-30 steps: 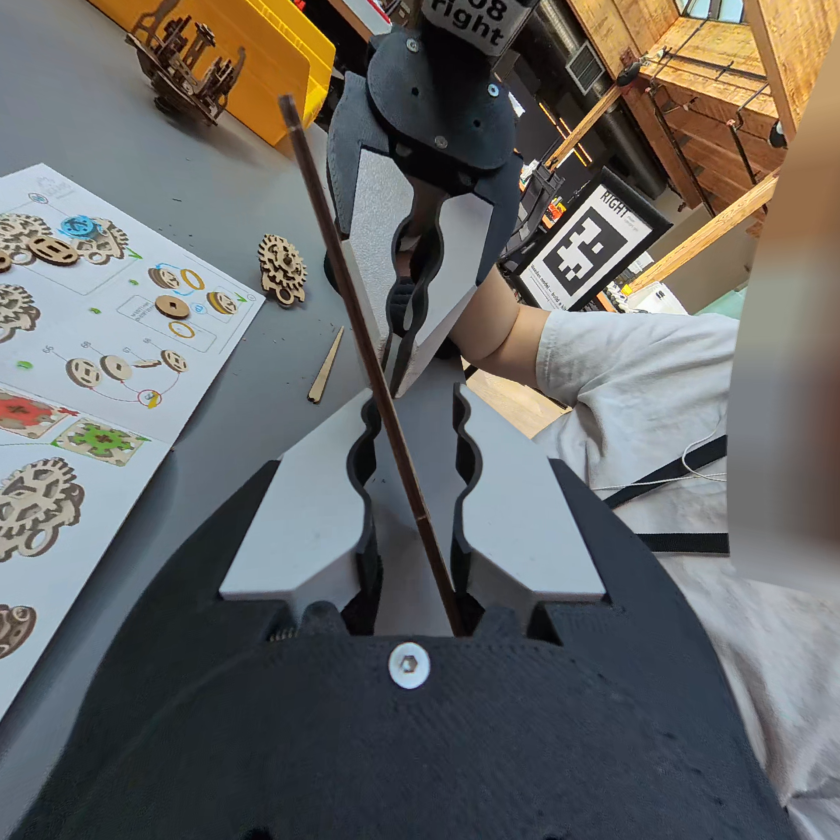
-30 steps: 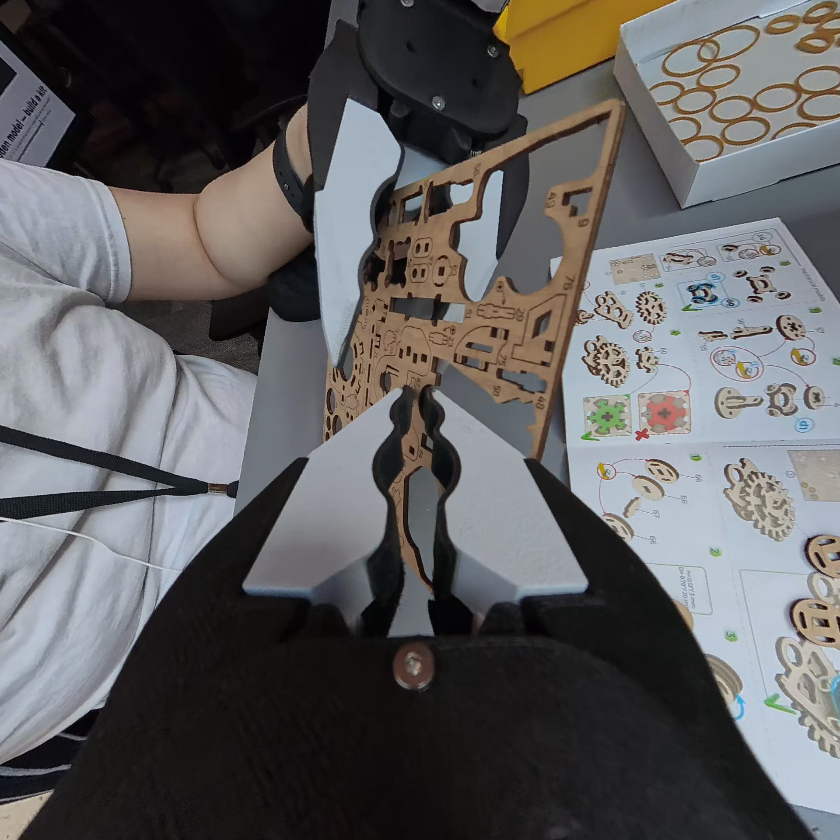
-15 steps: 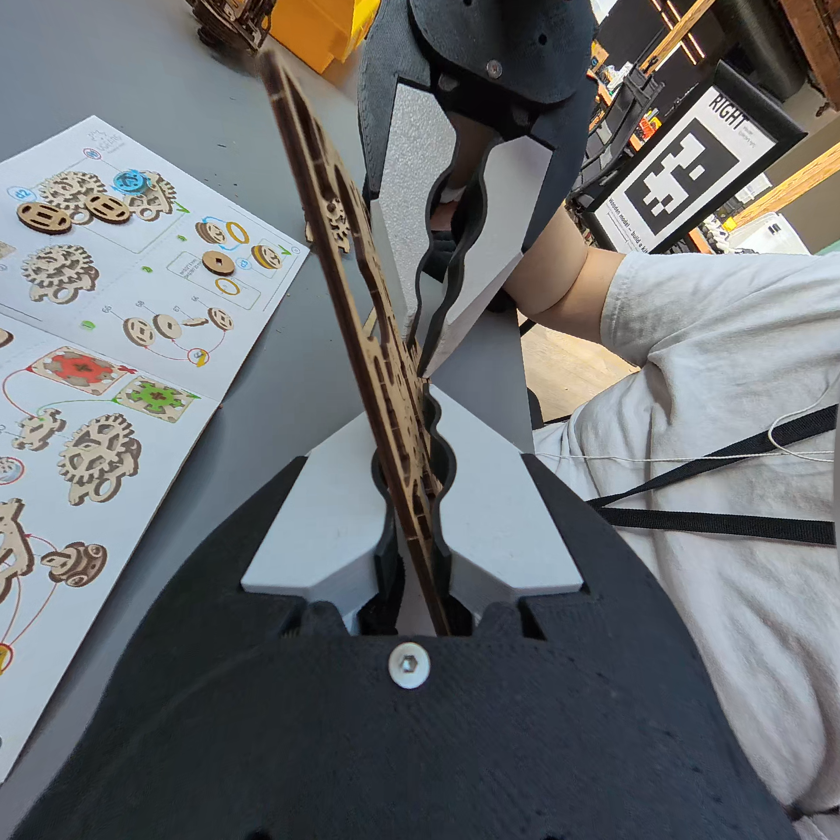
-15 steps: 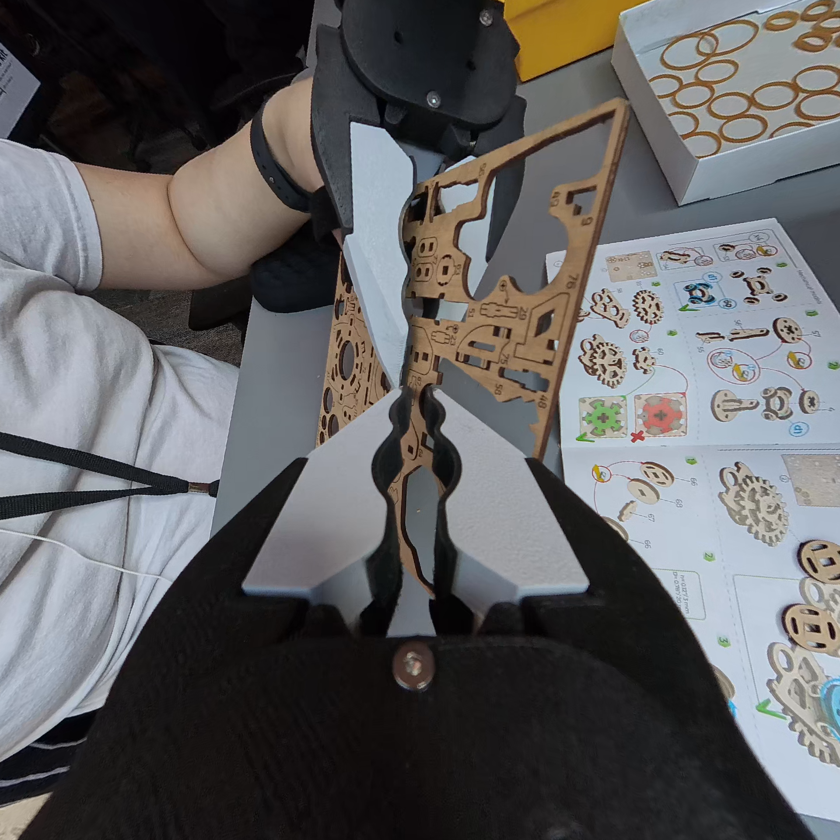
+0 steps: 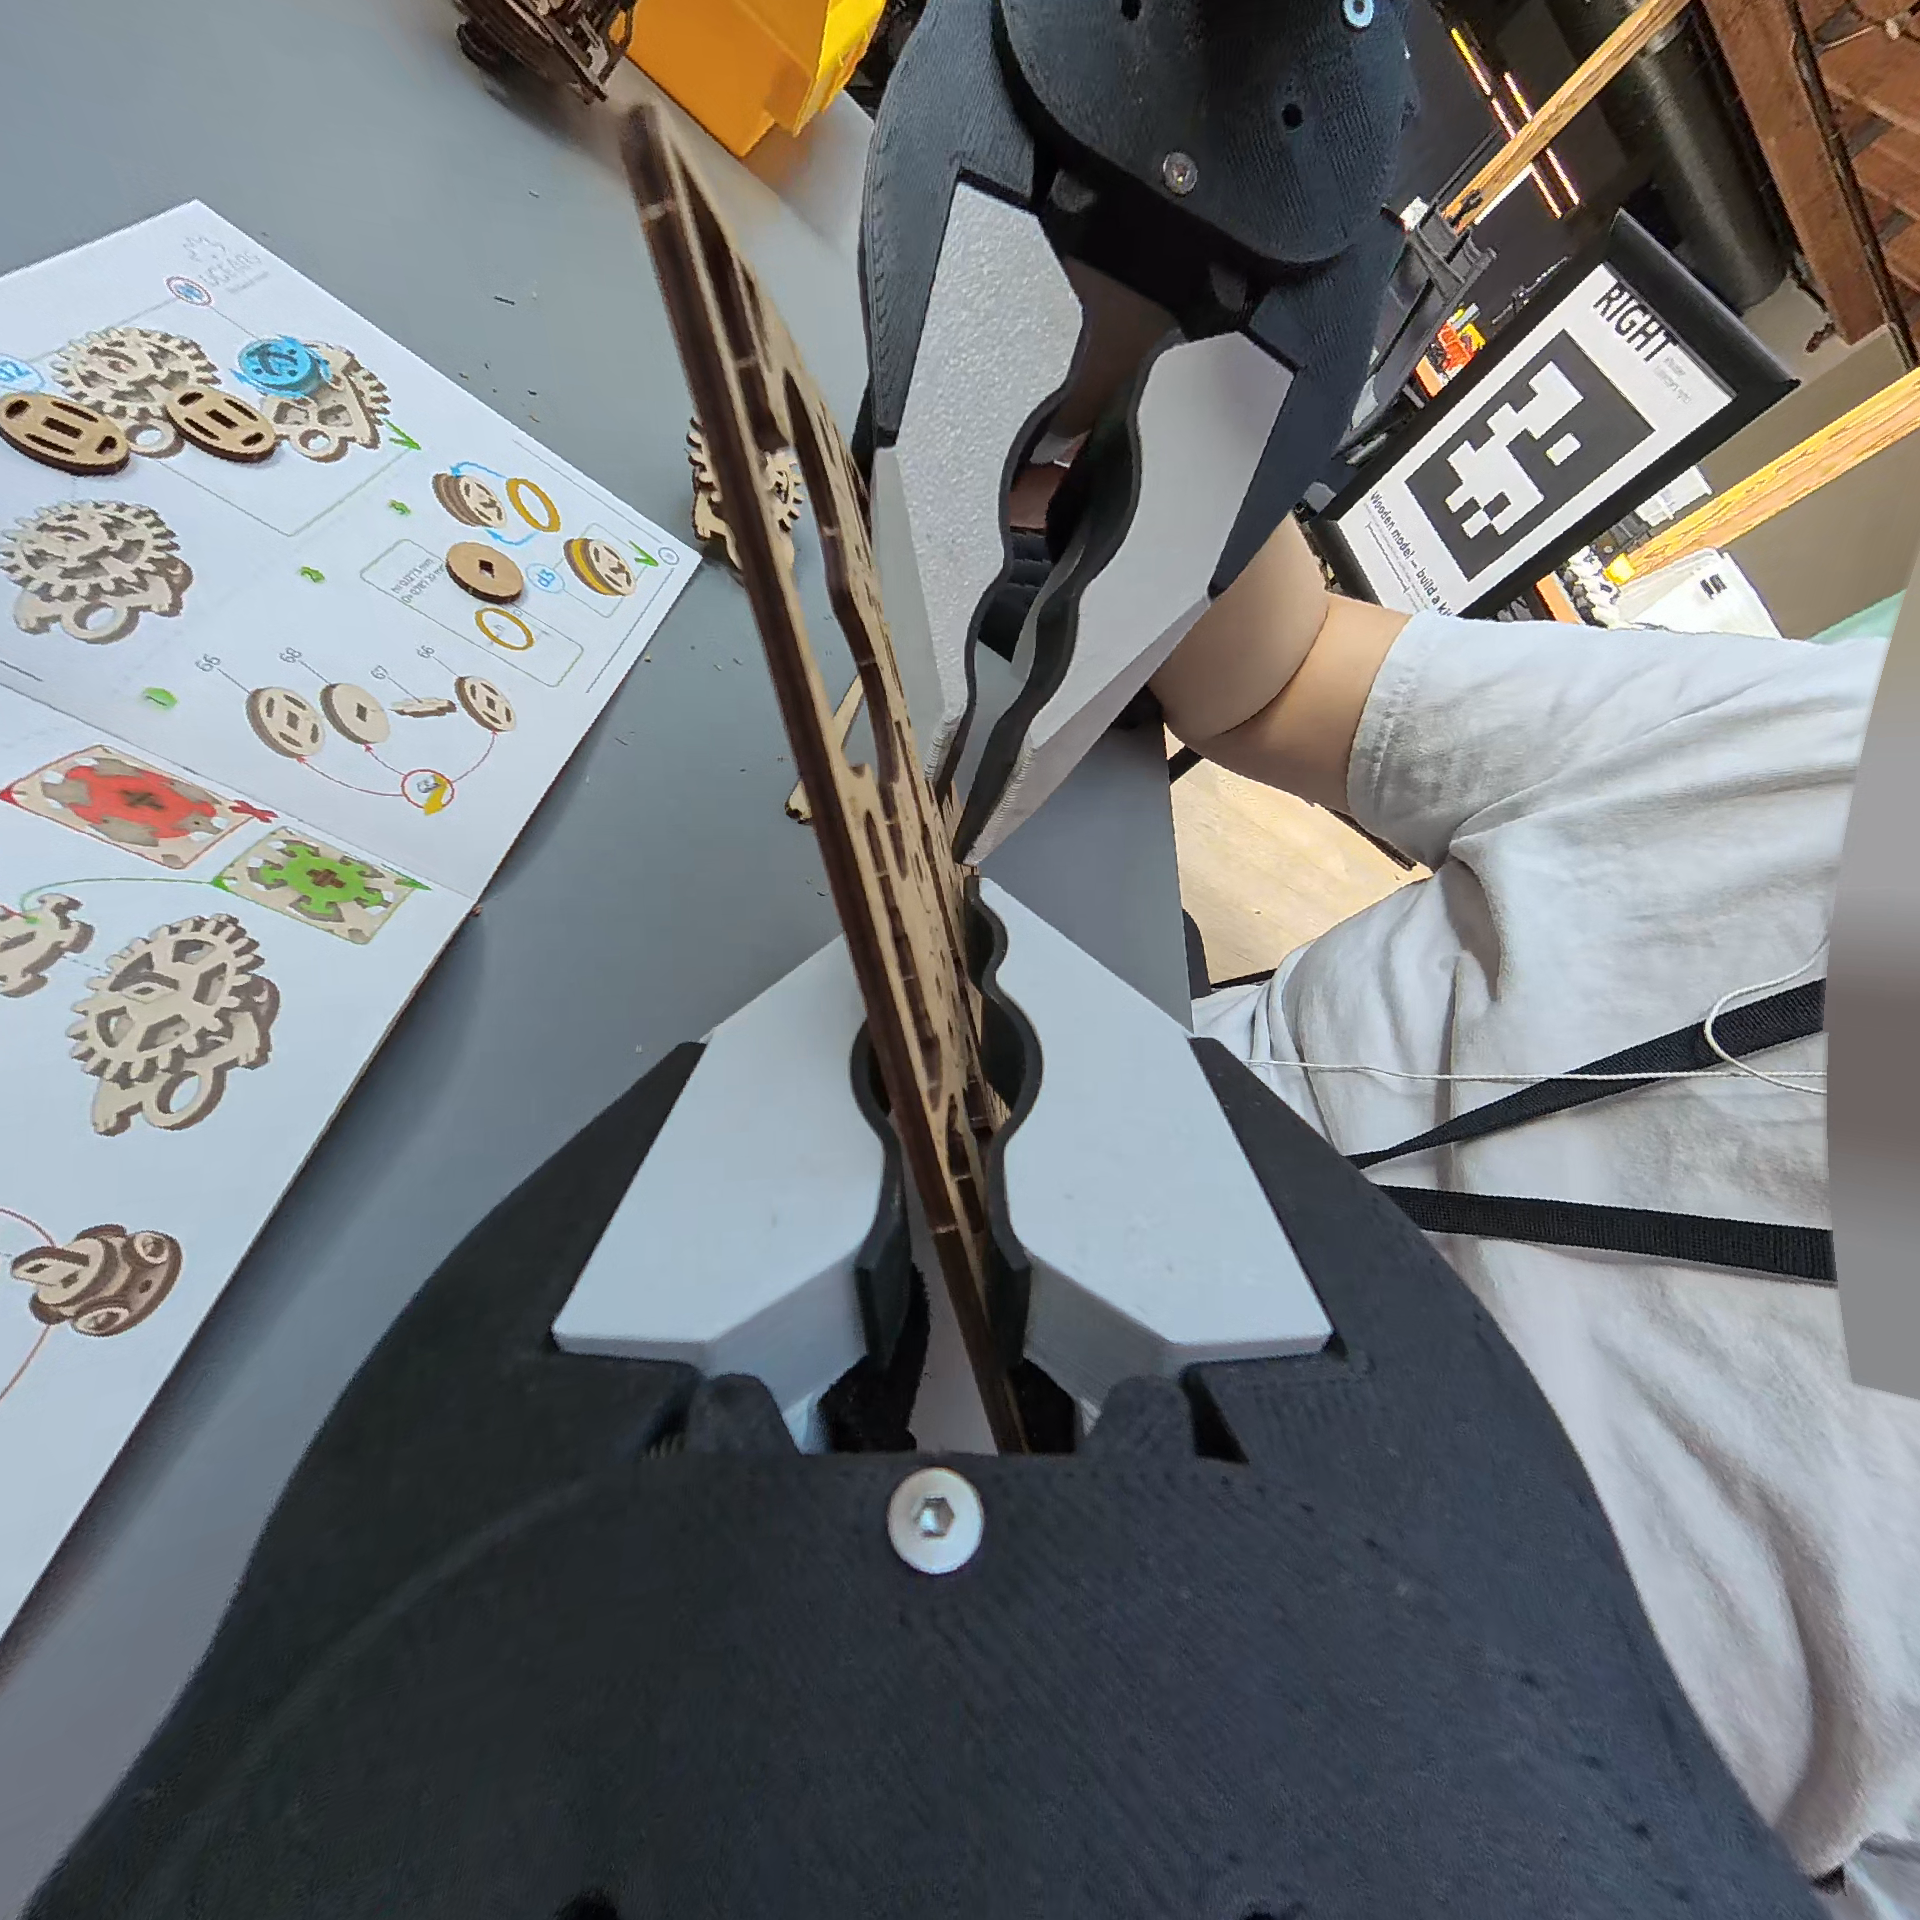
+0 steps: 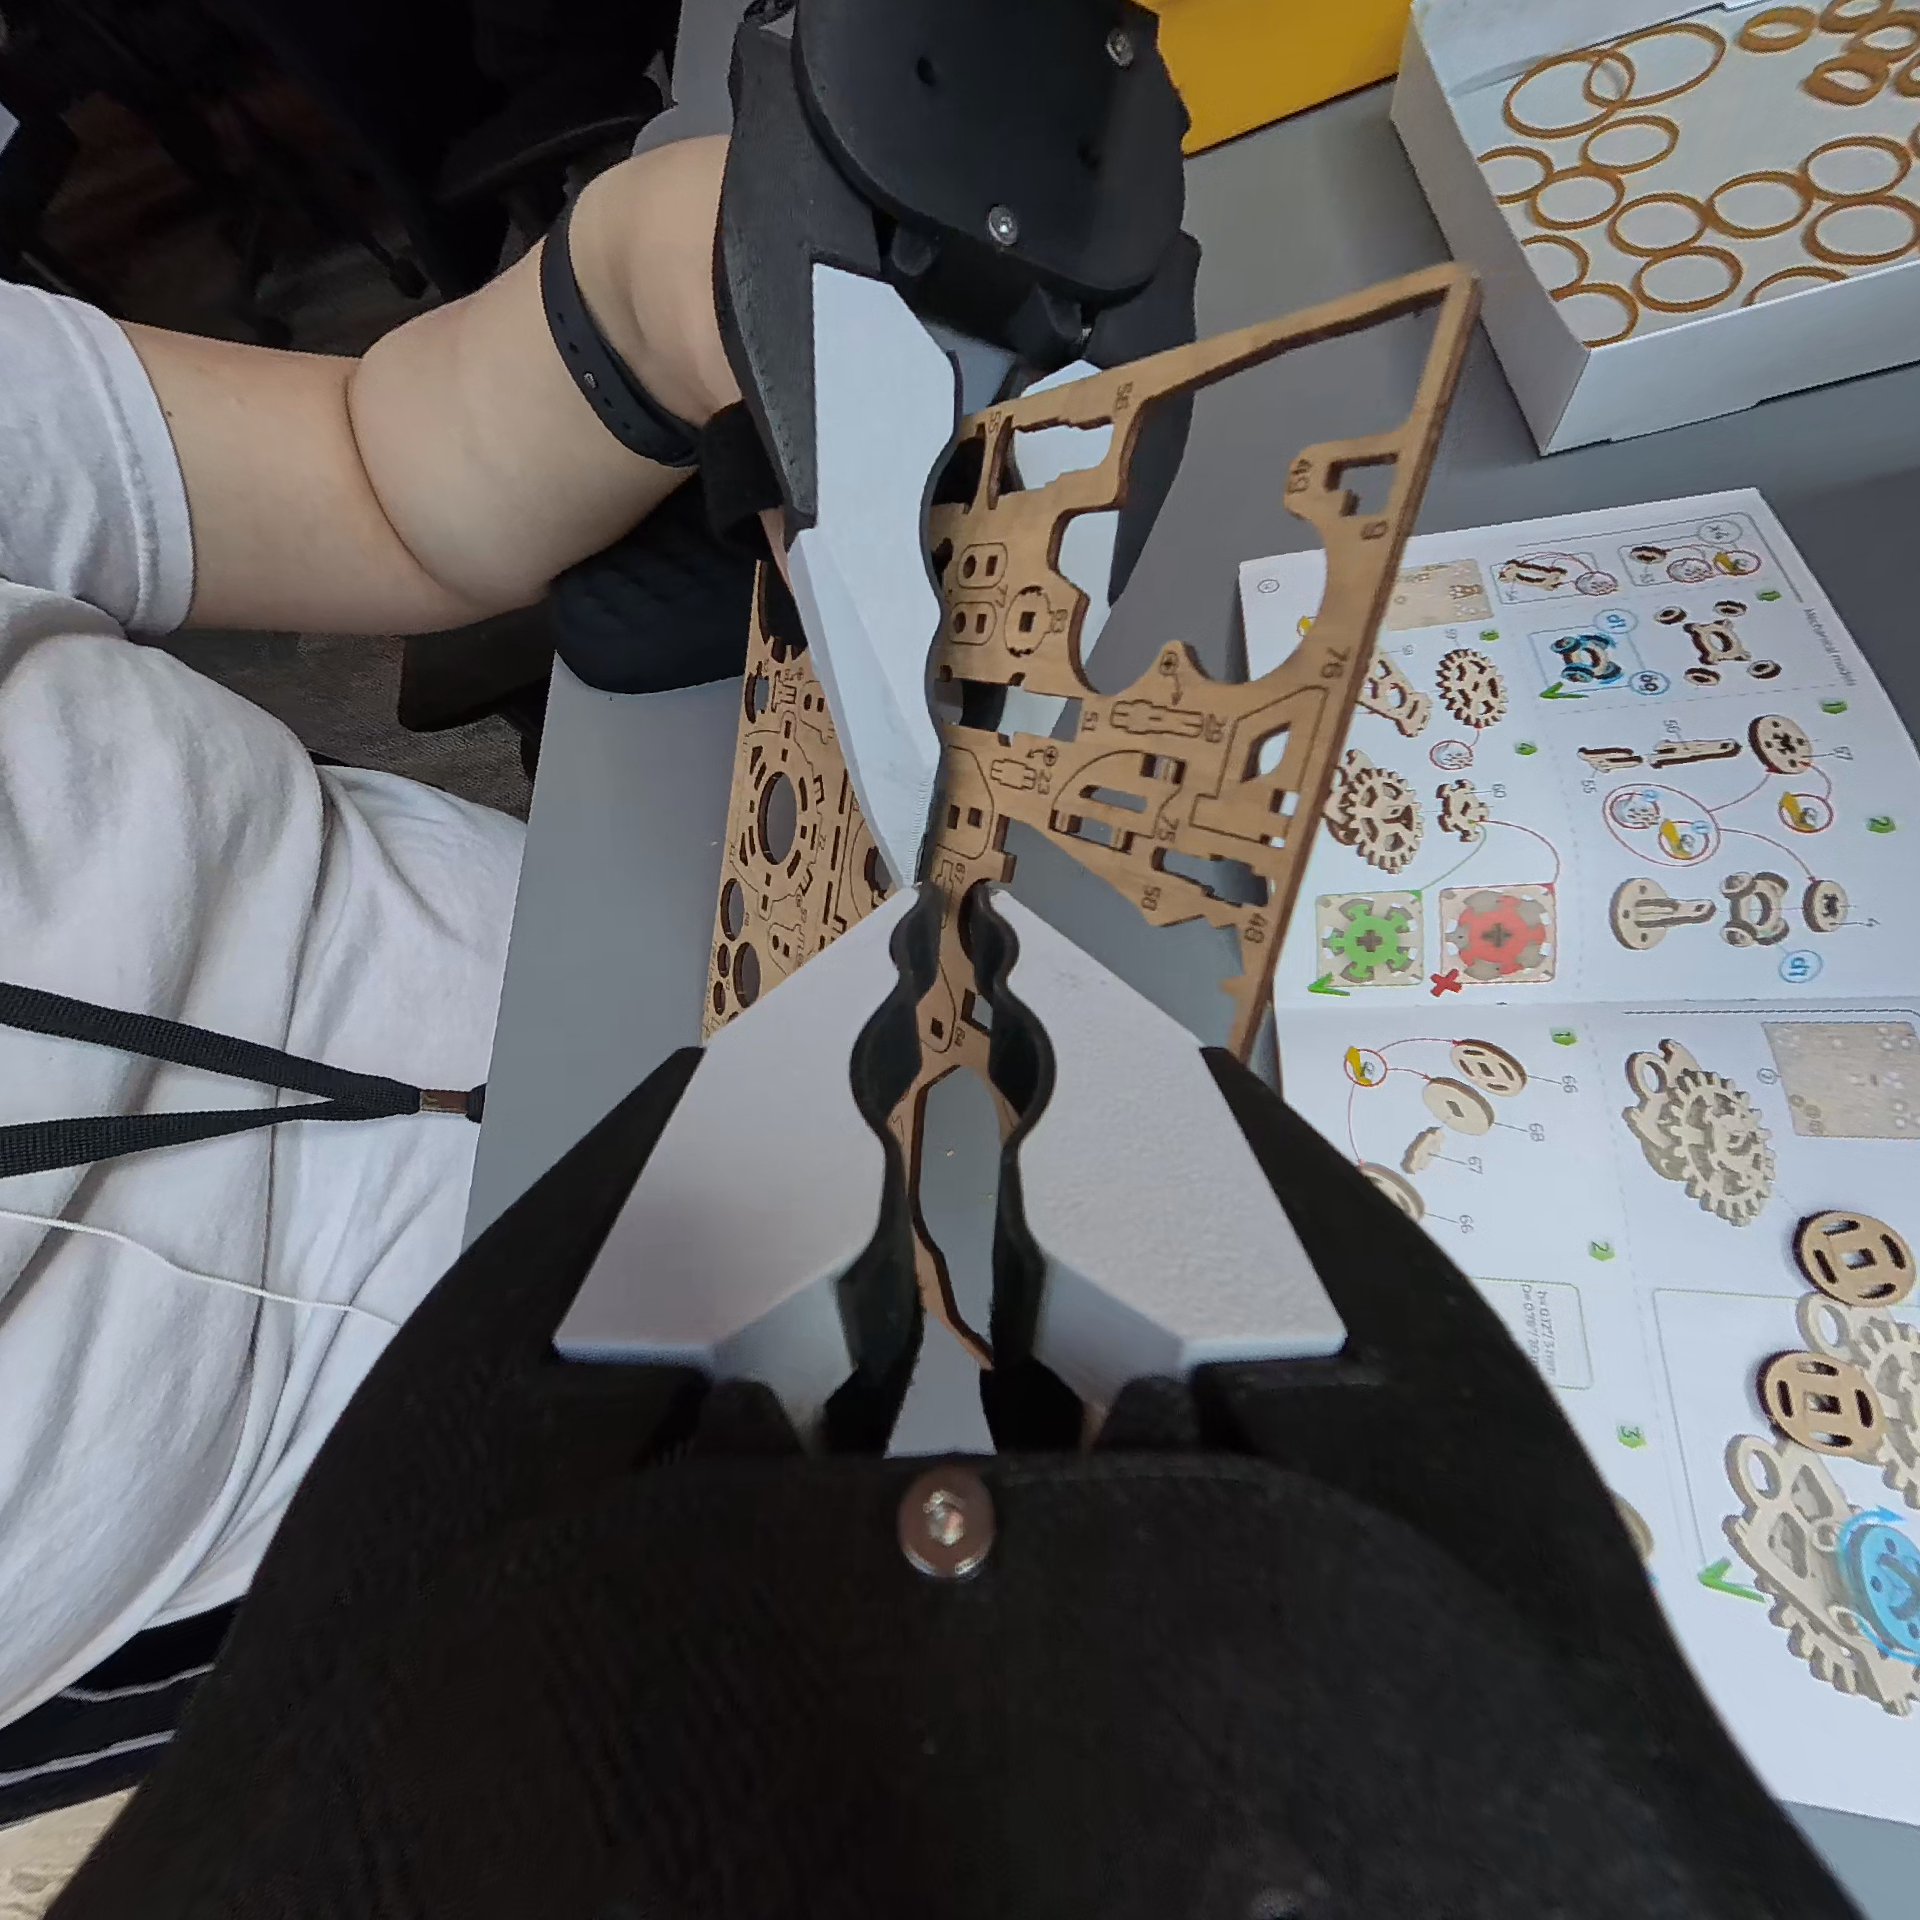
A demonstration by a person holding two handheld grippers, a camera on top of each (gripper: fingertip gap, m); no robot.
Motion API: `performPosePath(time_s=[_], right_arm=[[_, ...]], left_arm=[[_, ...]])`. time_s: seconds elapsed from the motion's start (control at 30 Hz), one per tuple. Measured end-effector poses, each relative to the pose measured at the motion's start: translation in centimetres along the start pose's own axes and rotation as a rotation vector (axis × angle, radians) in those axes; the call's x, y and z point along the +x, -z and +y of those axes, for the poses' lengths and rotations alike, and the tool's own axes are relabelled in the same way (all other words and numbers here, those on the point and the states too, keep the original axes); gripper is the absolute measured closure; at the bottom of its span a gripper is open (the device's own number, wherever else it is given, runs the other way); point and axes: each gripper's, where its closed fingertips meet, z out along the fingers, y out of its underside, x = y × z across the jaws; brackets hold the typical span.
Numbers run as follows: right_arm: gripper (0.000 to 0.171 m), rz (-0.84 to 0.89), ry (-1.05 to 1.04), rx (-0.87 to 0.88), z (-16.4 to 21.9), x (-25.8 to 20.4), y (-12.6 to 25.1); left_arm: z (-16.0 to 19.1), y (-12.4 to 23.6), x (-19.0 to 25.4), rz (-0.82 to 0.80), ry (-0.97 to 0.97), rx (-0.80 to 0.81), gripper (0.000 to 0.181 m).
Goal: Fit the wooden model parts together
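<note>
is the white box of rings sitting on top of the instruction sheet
No, the white box sits on the grey table, apart from the instruction sheet.

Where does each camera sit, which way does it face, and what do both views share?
Left wrist view: on the left gripper, facing along its fingers at the wooden sheet edge-on; an arm shows.
Right wrist view: on the right gripper, facing the sheet's face; an arm with a black wristband shows.
Shared: the sheet, each other's gripper, the instruction sheet.

A workshop: grey worktable (image 5: 582,935), yellow parts bin (image 5: 748,62), exposed timber beams (image 5: 1766,488) and black ducting (image 5: 1704,156) far right.
</note>
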Motion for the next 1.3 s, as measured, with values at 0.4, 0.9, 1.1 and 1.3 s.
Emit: performPosePath(time_s=[0.4, 0.9, 1.1, 1.3], right_arm=[[0.168, 0.078, 0.063, -0.011, -0.4, 0.3, 0.3], [0.167, 0.241, 0.148, -0.062, -0.3, 1.2, 0.0], [0.167, 0.133, 0.074, 0.025, -1.0, 0.9, 0.8], [0.167, 0.164, 0.118, 0.025, -1.2, 1.0, 0.6]], left_arm=[[-0.5, 0.3, -0.1, -0.086, -0.052, 0.022, 0.179], [-0.7, 0.4, -0.9, -0.144, -0.069, 0.033, 0.179], [-1.7, 1.0, -0.6, -0.131, -0.124, 0.088, 0.178], [-1.6, 1.2, -0.5, -0.111, -0.088, 0.091, 0.179]])
